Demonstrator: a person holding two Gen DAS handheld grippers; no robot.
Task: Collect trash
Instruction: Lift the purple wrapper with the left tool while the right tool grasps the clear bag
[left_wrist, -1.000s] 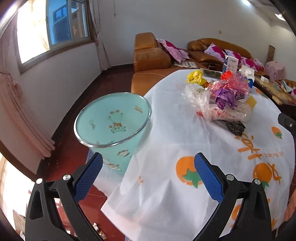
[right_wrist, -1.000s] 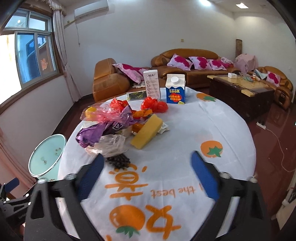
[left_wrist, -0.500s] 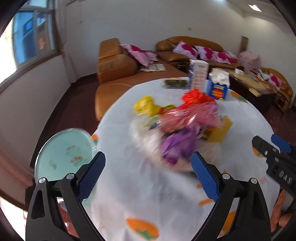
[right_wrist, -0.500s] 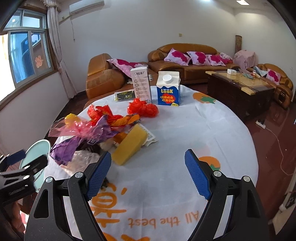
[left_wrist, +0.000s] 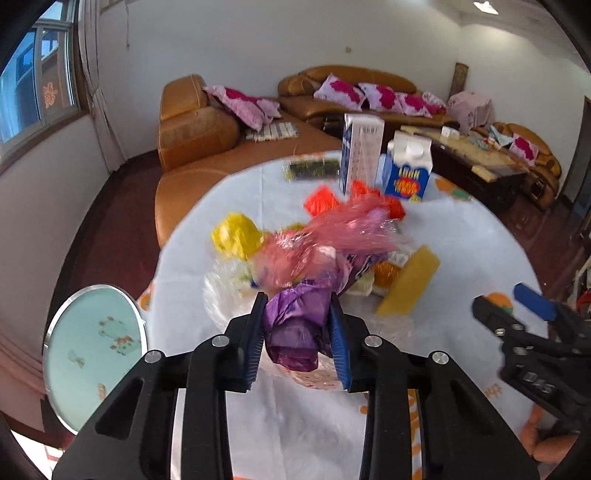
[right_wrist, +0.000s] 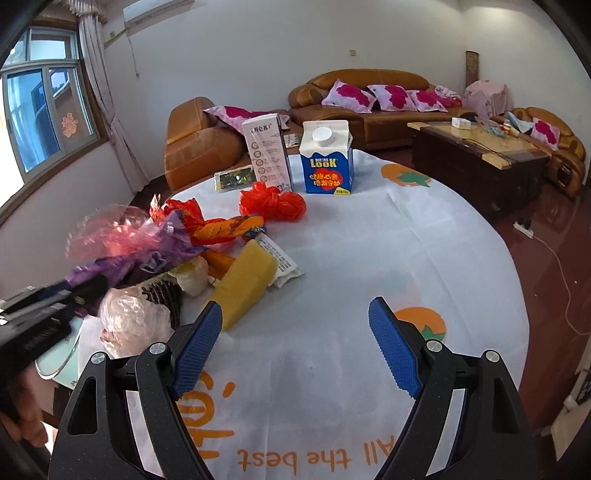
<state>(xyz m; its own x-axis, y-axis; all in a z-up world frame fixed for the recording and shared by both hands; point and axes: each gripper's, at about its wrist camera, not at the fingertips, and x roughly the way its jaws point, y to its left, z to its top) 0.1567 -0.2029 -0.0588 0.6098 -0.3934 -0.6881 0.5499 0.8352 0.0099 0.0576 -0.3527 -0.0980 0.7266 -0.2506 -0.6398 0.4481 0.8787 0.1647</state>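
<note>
From the left wrist view, the left gripper (left_wrist: 297, 332) is closing on a crumpled purple wrapper (left_wrist: 295, 332) at the near edge of the trash heap; the wrapper sits between both blue pads, which seem to press its sides. This looks like the pick-up step. Next, I judge, it must lift clear and swing left to the pale green bin (left_wrist: 94, 350) standing beside the table. Pink film (left_wrist: 332, 236) overlaps the purple piece and may drag along.

From the right wrist view, the right gripper (right_wrist: 295, 347) hangs wide and empty over the white orange-print tablecloth (right_wrist: 369, 258), near a yellow sponge (right_wrist: 247, 280). A blue milk carton (right_wrist: 327, 162) stands further back, with brown sofas (right_wrist: 369, 99) behind.
</note>
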